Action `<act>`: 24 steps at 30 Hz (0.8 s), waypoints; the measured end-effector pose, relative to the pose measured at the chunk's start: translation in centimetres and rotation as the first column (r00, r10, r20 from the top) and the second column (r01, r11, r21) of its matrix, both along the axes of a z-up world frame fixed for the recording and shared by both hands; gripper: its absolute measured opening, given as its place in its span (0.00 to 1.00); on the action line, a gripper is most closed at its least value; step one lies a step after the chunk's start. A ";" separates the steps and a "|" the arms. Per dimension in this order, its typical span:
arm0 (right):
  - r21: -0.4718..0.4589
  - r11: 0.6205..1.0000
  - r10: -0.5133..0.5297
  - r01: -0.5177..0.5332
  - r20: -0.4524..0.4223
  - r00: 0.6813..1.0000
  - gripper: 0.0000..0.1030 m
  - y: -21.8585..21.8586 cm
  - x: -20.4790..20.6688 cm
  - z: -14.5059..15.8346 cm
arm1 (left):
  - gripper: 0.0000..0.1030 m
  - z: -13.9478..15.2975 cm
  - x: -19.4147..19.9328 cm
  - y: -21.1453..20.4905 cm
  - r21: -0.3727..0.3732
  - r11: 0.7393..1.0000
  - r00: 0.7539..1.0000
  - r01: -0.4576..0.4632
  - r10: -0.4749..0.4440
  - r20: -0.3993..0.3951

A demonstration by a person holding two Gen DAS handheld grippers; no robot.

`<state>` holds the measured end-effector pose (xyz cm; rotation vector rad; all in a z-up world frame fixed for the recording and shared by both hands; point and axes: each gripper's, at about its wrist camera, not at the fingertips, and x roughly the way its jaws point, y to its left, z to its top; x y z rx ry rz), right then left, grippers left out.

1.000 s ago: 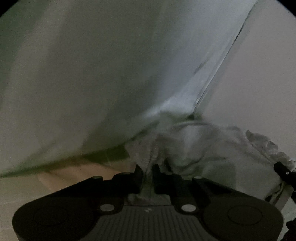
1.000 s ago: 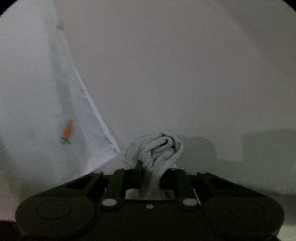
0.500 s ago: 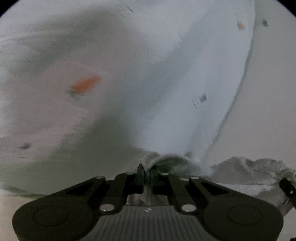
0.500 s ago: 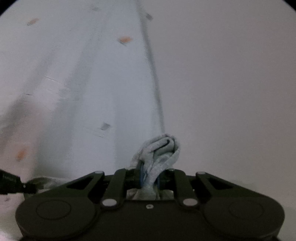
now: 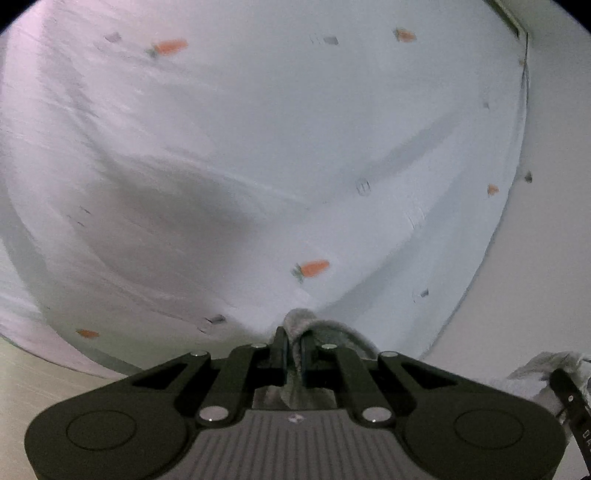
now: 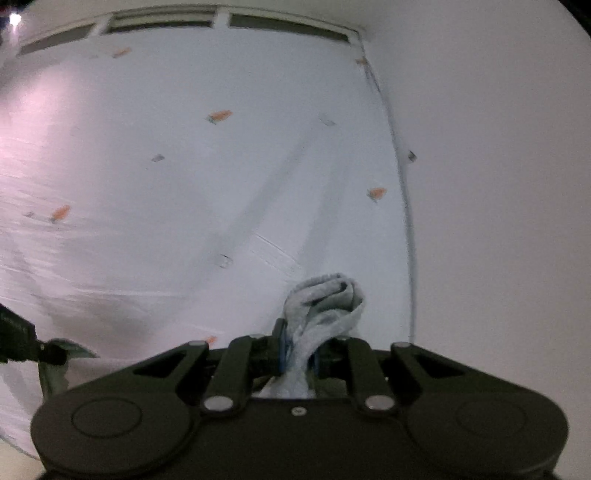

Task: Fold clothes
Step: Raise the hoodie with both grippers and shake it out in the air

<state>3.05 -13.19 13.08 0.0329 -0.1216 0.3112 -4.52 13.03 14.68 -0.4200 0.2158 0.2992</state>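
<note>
A light grey garment is held up between both grippers. My left gripper (image 5: pixel 293 341) is shut on a bunched fold of the grey garment (image 5: pixel 301 321). My right gripper (image 6: pixel 297 345) is shut on another bunched part of the garment (image 6: pixel 325 299). The right gripper's fingertip and its bunch of cloth show at the lower right of the left wrist view (image 5: pixel 546 365). The left gripper's tip shows at the lower left of the right wrist view (image 6: pixel 22 339). Most of the garment hangs below, hidden.
A white sheet with small orange carrot prints (image 5: pixel 258 147) covers the bed surface ahead; it also fills the right wrist view (image 6: pixel 184 184). A plain white wall (image 6: pixel 498 184) stands to the right. A window or headboard strip (image 6: pixel 166 20) runs along the far edge.
Both grippers have lifted and tilted forward with the garment held. The view swung from close cloth to the whole carrot-print sheet. The scene has brightened.
</note>
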 end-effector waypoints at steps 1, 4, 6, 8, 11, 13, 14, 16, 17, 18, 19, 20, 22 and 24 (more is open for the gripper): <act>0.003 1.000 0.020 -0.020 0.003 1.000 0.13 0.8 -0.9 0.3 | 0.06 0.3 -1.4 0.7 0.006 1.000 1.000 -0.017 0.017 0.009; 0.005 0.996 0.089 -0.089 0.017 0.996 0.13 3.7 -3.4 1.2 | 0.06 0.8 -5.1 3.0 0.004 0.997 0.997 -0.071 0.071 0.030; 0.006 0.989 0.146 -0.146 0.020 0.989 0.13 6.0 -5.1 1.7 | 0.06 1.2 -7.7 4.7 0.005 0.992 0.991 -0.128 0.128 0.039; 0.017 0.975 0.220 -0.220 0.007 0.975 0.13 8.5 -6.7 1.9 | 0.06 1.4 -10.3 6.5 0.010 0.981 0.981 -0.191 0.191 0.047; 0.014 0.943 0.333 -0.333 -0.013 0.943 0.13 12.3 -9.5 1.5 | 0.06 1.5 -14.1 8.9 0.023 0.956 0.955 -0.294 0.292 0.055; 0.004 0.918 0.397 -0.397 -0.027 0.917 0.13 14.4 -11.6 0.8 | 0.06 1.4 -16.7 10.5 0.022 0.935 0.934 -0.353 0.351 0.064; 0.004 0.903 0.429 -0.430 -0.037 0.902 0.13 15.5 -12.4 0.5 | 0.06 1.3 -17.6 11.0 0.025 0.926 0.925 -0.377 0.375 0.064; 0.012 0.876 0.482 -0.482 -0.060 0.874 0.13 17.4 -13.5 -0.1 | 0.06 1.1 -19.4 11.9 0.031 0.907 0.906 -0.420 0.418 0.060; 0.016 0.864 0.503 -0.504 -0.072 0.861 0.13 18.2 -13.9 -0.4 | 0.06 0.9 -20.2 12.4 0.035 0.898 0.898 -0.439 0.437 0.055; 0.021 0.851 0.524 -0.525 -0.084 0.847 0.13 19.0 -14.2 -0.7 | 0.06 0.6 -21.1 13.0 0.038 0.889 0.890 -0.456 0.454 0.050; 0.025 0.841 0.540 -0.541 -0.095 0.836 0.13 19.7 -14.5 -1.0 | 0.06 0.3 -21.8 13.6 0.037 0.883 0.883 -0.468 0.467 0.043; 0.029 0.832 0.553 -0.553 -0.106 0.826 0.13 20.3 -14.8 -1.3 | 0.06 0.1 -22.0 14.0 0.033 0.880 0.880 -0.474 0.473 0.036; 0.043 0.816 0.576 -0.576 -0.128 0.807 0.13 21.3 -15.1 -1.6 | 0.06 -0.1 -22.1 14.9 0.024 0.877 0.877 -0.481 0.480 0.024; 0.060 0.809 0.587 -0.585 -0.152 0.795 0.13 21.9 -14.7 -1.8 | 0.06 -0.2 -21.9 15.4 0.023 0.876 0.876 -0.482 0.482 0.020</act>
